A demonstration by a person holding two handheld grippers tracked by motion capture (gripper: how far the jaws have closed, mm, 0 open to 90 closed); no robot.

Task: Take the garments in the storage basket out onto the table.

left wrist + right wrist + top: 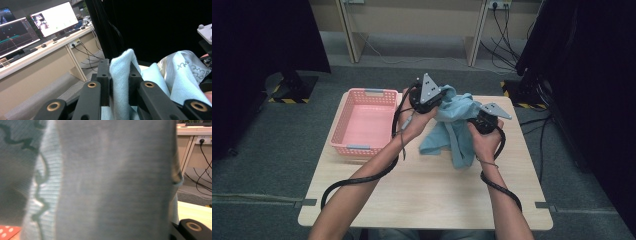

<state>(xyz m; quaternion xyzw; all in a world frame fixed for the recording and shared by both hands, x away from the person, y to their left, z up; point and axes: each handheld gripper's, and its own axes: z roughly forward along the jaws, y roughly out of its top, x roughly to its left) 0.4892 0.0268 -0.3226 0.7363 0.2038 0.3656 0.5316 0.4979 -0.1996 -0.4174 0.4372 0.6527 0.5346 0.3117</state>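
Observation:
A light blue cloth (453, 129) with a dark wavy pattern hangs between my two grippers above the table's middle, its lower end trailing onto the wood. My left gripper (428, 96) is shut on a fold of the cloth (119, 72), which stands pinched between the two black jaws. My right gripper (484, 120) holds the cloth's other side, shut on it. The cloth (105, 180) drapes right over the right gripper view and hides the jaws there.
A pink plastic basket (343, 131) stands empty at the table's left. The wooden table (427, 200) has bare room in front of my hands. Black curtains, a desk with monitors (32, 25) and cables on the floor lie beyond the far edge.

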